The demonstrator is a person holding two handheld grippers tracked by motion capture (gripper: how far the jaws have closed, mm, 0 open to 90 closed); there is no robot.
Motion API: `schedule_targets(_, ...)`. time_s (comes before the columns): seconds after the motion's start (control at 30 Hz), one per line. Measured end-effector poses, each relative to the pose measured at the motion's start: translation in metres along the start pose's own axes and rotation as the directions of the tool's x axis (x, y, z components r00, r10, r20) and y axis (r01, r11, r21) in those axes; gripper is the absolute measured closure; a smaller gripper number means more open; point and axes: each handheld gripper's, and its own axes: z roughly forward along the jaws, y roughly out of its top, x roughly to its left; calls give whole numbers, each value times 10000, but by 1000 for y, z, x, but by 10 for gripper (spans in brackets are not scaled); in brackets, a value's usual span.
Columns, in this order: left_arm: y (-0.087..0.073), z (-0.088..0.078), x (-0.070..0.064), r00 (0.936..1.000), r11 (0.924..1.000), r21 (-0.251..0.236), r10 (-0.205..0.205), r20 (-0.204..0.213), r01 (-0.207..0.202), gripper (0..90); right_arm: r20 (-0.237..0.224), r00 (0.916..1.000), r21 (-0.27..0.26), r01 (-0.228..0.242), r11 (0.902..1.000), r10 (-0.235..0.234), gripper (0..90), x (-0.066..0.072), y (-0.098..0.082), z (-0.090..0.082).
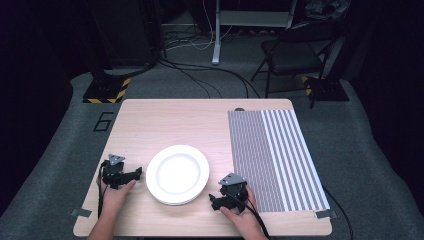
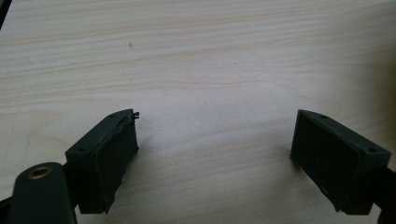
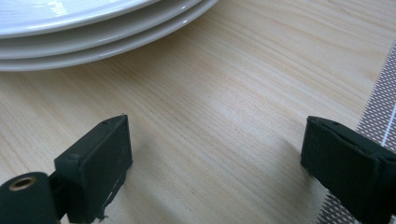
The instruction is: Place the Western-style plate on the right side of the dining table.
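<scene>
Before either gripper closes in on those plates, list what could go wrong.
1. The white plates lie in a stack of three thin rims; fingers pinching one edge could lift only the top plate or tip the stack.
2. The right gripper sits low on the wooden table between the stack and the striped placemat; a sideways sweep might snag the mat's edge.
3. The left gripper stands open beside the stack; an approach from one side alone might push the plates along the table.
</scene>
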Motion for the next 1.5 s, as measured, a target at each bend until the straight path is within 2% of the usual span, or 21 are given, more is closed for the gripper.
schedule_targets(0.53, -1, -1, -1, 10000, 10000, -24, -44, -38, 43, 142, 132, 9999, -63, 11, 10000, -10, 80, 1, 0, 0)
schedule_targets(0.7, -1, -1, -1, 9999, 9999, -85, -82, -69, 82, 143, 176, 9997, -10, -158, 9999, 158, 81, 3, -1, -1)
schedule_targets(0.73, -1, -1, -1, 10000, 10000, -65, 1, -81, -2, 143, 163, 9998, -9, -65, 10000, 65, 81, 2, -1, -1)
schedule_targets(0.77, -1, -1, -1, 10000, 10000, -33, -46, -73, 46, 145, 176, 9997, -12, -162, 9999, 162, 81, 3, -1, -1)
schedule_targets(0.87, -2, -2, -1, 9999, 9999, -86, -99, -76, 98, 151, 209, 9998, -38, -54, 10000, 55, 93, 2, -1, -1)
schedule_targets(0.93, -2, -4, -1, 9998, 9999, -28, -156, -120, 155, 177, 229, 9997, -88, -101, 9999, 103, 116, 2, -2, -2)
schedule_targets(1.0, -1, -5, -1, 9992, 9991, -104, -400, 14, 400, 245, 245, 9996, -154, -159, 9998, 163, 145, 3, -2, -3)
schedule_targets(1.1, 1, -7, -1, 9984, 9985, -24, -554, 101, 555, 332, 253, 9995, -196, -206, 9996, 211, 160, 3, -3, -3)
schedule_targets(1.2, 2, -9, -1, 9968, 9969, 124, -776, 205, 774, 363, 325, 9992, -187, -207, 9996, 213, 234, 2, -2, -5)
schedule_targets(1.23, 3, -10, -1, 9966, 9968, 201, -783, 269, 778, 381, 281, 9989, -205, -377, 9991, 382, 264, 2, -2, -7)
schedule_targets(1.33, 5, -13, -2, 9966, 9965, 263, -797, 223, 791, 410, 205, 9985, -109, -512, 9986, 514, 301, -1, -1, -9)
schedule_targets(1.43, 6, -15, -3, 9964, 9962, 316, -814, 239, 807, 433, 288, 9985, -129, -464, 9988, 467, 331, -1, 0, -10)
schedule_targets(1.5, 8, -18, -4, 9955, 9960, 217, -872, 368, 864, 443, 242, 9994, -108, -235, 9997, 237, 361, -1, 1, -12)
